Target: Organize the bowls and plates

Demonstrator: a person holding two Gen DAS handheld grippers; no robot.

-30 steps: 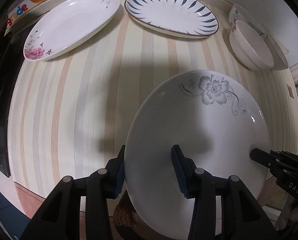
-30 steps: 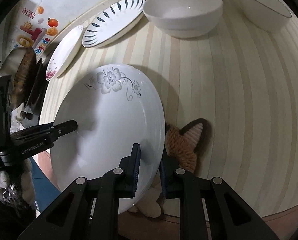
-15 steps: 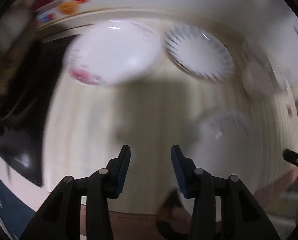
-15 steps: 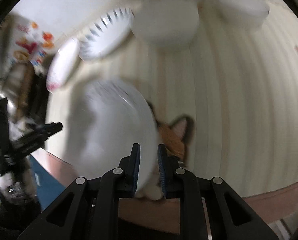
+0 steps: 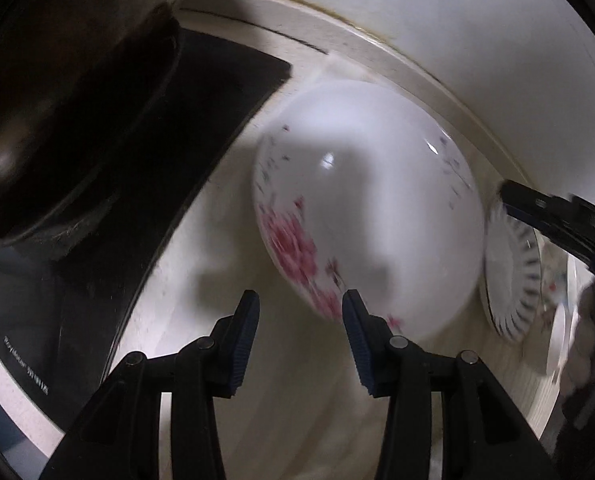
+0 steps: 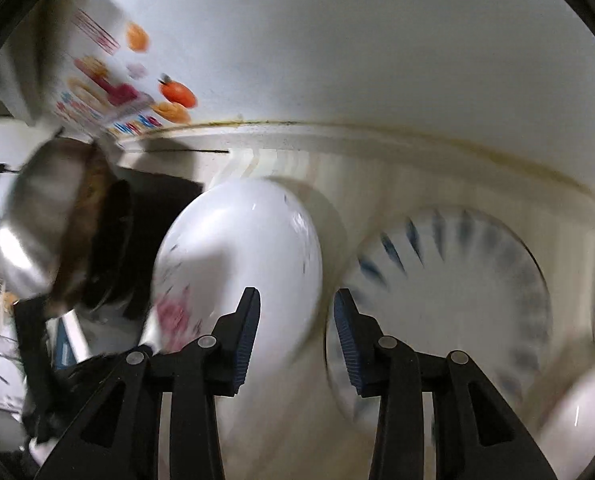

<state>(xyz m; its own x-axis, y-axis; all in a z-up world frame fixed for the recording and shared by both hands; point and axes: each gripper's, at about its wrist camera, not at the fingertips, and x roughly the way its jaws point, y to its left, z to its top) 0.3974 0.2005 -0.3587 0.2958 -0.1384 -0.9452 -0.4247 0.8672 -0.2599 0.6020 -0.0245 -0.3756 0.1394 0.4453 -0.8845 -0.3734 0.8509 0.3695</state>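
Both views are motion-blurred. Left hand-held gripper (image 5: 300, 310): jaws apart, nothing between them, hovering over the near rim of the pink-flower plate (image 5: 369, 200), which lies flat on the striped counter (image 5: 217, 280) beside the black stove (image 5: 109, 184). Right hand-held gripper (image 6: 296, 308): jaws have just been opening, nothing between them, poised above the gap between the pink-flower plate (image 6: 241, 248) and the blue-pattern plate (image 6: 457, 280). In the left view the right tool also shows at the frame's right edge, above the blue-pattern plate (image 5: 511, 280). The two plates lie just beside each other by the wall; I can't tell whether the rims touch. A metal pot (image 6: 45, 216) sits on the stove at left. Step in hand, as I judge it: going for the next plate to stack, probably the pink-flower one. To do it well: slow down first so the view settles, bring one pad under the near rim and one over it, bite well onto the rim rather than its very edge, and close firmly since glazed ceramic is slick. Lift level, keep clear of the stove edge and the neighbouring plate, and support the far rim with the other tool if it sags.
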